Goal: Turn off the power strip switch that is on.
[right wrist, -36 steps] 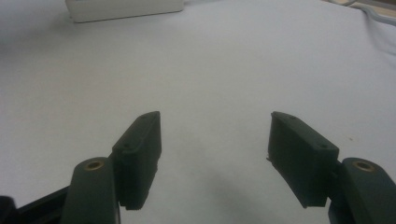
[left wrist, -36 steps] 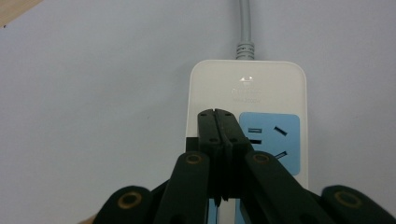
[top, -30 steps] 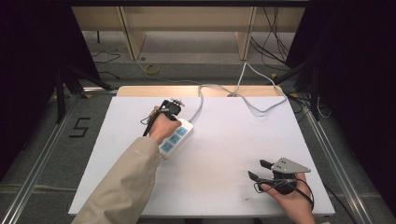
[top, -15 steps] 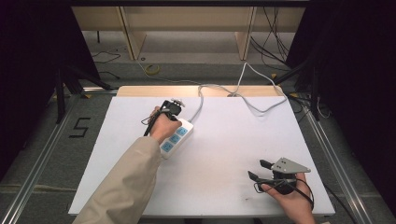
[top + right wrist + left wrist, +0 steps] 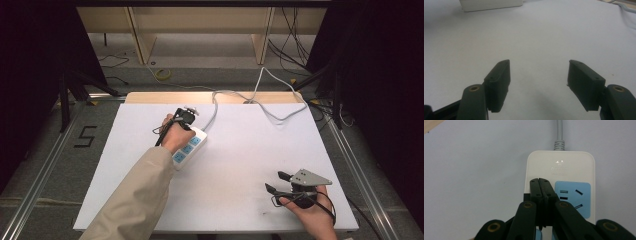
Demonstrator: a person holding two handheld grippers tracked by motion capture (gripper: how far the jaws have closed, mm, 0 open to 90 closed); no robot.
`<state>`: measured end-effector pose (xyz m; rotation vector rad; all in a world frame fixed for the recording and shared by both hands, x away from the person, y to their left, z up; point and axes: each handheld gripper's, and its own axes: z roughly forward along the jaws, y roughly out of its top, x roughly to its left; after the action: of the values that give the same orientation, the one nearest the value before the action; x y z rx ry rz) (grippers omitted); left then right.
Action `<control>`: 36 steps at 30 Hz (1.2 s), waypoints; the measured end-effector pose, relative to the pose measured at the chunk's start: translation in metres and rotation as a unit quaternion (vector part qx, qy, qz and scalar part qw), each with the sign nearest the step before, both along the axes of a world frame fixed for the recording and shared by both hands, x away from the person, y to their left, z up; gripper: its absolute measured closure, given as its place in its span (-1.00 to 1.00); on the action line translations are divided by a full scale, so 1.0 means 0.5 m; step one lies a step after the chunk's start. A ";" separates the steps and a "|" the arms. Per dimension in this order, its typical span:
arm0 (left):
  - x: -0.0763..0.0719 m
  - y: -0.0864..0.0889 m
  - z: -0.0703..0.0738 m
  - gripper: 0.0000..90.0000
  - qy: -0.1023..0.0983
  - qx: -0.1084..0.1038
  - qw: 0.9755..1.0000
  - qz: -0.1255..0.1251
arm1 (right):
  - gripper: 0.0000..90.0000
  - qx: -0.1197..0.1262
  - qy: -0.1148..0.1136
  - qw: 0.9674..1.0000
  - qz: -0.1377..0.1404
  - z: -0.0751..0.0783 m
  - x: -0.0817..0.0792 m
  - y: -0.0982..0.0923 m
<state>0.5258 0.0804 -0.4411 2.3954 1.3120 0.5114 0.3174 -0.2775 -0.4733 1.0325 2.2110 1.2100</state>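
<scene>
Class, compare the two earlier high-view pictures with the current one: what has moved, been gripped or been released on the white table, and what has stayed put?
No visible change. The left gripper stays with its jaws shut over the white power strip with blue sockets, its grey cable lies as before, and the right gripper stays open at the near right of the white table.

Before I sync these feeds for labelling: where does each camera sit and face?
High view: above the table, looking forward-down; sleeve, both hands, both claws.
Left gripper view: on the left claw, facing down at the power strip; shut jaws.
Right gripper view: on the right claw, low across the table; open jaws.
All share the strip.
</scene>
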 end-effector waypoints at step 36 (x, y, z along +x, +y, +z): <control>0.006 0.007 0.003 1.00 0.018 -0.015 1.000 0.000 | -0.20 -0.002 0.002 1.000 0.004 -0.001 0.003 0.004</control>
<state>0.5289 0.0841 -0.4396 2.3909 1.3266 0.4480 0.3189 -0.2754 -0.4739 1.0263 2.2208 1.2081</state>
